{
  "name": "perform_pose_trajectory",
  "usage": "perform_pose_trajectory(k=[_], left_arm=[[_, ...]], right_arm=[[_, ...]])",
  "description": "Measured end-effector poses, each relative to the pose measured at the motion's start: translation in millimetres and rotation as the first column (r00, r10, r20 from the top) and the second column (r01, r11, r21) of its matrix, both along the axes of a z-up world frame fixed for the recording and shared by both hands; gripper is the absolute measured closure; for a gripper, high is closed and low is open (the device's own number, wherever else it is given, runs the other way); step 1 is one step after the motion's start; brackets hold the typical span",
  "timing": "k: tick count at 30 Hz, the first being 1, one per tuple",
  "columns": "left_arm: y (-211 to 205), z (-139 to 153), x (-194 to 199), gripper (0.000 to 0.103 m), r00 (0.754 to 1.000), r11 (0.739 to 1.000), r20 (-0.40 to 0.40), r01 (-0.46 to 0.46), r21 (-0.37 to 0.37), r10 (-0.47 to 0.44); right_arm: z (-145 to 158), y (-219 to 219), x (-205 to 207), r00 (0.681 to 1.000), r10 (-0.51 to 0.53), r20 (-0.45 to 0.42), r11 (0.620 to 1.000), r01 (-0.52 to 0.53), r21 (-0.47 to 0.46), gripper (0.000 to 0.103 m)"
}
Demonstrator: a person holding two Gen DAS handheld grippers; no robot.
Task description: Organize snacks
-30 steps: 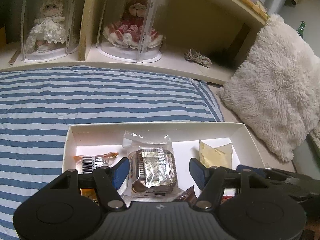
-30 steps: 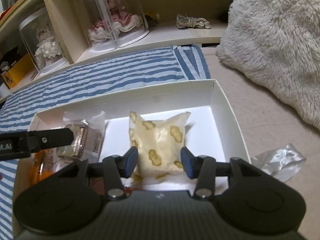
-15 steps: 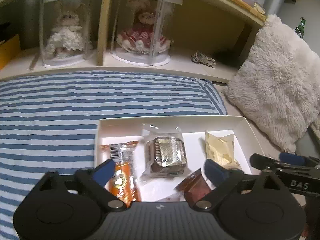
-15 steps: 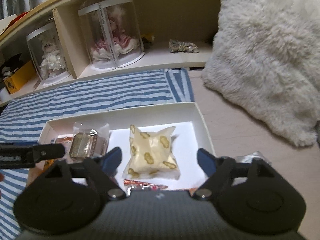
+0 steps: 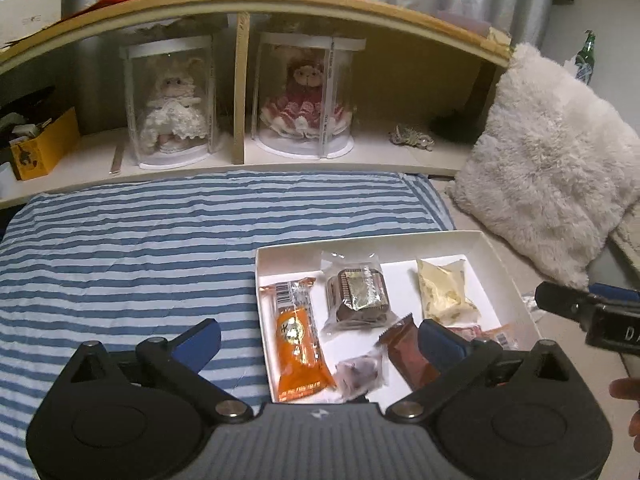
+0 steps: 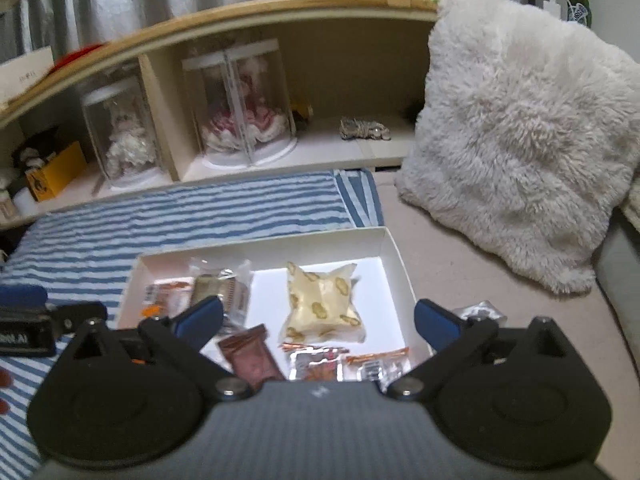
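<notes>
A shallow white box (image 5: 504,264) lies on the bed, partly on the blue-striped cover (image 5: 140,248) and partly on the plain beige bedding to its right. Inside it the snacks lie flat: an orange packet (image 5: 298,340) along the left wall, a clear-wrapped chocolate cake (image 5: 358,294) beside it, and a pale yellow patterned pouch (image 6: 322,302) toward the right. Nearer, a brown wrapper (image 5: 406,352) and a small clear packet (image 5: 360,370) sit by the box's near edge, with two foil-ended packets (image 6: 316,362) at the near right corner.

The left tongs (image 5: 320,340) are released, spread wide over the box's near left part, holding nothing. The right tongs (image 6: 318,320) are likewise released and empty, straddling the near right part.

A fluffy white pillow (image 6: 520,128) leans at the far right. On the far headboard shelf stand two dolls in clear cases (image 5: 304,96).
</notes>
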State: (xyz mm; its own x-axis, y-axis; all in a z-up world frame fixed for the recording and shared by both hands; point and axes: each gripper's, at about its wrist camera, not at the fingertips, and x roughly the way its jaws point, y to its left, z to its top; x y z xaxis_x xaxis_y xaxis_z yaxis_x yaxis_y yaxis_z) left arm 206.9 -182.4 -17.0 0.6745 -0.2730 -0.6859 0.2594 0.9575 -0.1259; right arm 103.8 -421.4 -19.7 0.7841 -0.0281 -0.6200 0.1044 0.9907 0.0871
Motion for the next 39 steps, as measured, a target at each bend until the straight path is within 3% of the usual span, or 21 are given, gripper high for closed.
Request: perform_pose_trajectory(k=[5, 18, 28, 39], left_arm=[[13.8, 18.3, -31.3, 0.000, 0.998, 1.000, 0.060, -0.010, 0.016, 0.009], [40.6, 39.7, -109.6, 0.000, 0.985, 0.998, 0.170, -0.019, 0.068, 0.007], [58.1, 35.7, -159.2, 0.000, 0.978, 0.996, 0.206, -0.026, 0.082, 0.009], [65.7, 10.0, -194.5, 0.000, 0.975, 0.997, 0.220, -0.008, 0.082, -0.010]], right_arm=[[17.1, 4.4, -32.1, 0.999, 0.001, 0.033, 0.999, -0.003, 0.040, 0.001], [36.1, 32.2, -113.5, 0.998, 0.008, 0.061, 0.998, -0.004, -0.061, 0.001], [37.3, 48.7, -173.6, 0.995, 0.013, 0.096, 0.995, -0.004, -0.099, 0.001], [18.7, 65.5, -211.2, 0.995, 0.016, 0.102, 0.988, 0.000, -0.155, 0.001]])
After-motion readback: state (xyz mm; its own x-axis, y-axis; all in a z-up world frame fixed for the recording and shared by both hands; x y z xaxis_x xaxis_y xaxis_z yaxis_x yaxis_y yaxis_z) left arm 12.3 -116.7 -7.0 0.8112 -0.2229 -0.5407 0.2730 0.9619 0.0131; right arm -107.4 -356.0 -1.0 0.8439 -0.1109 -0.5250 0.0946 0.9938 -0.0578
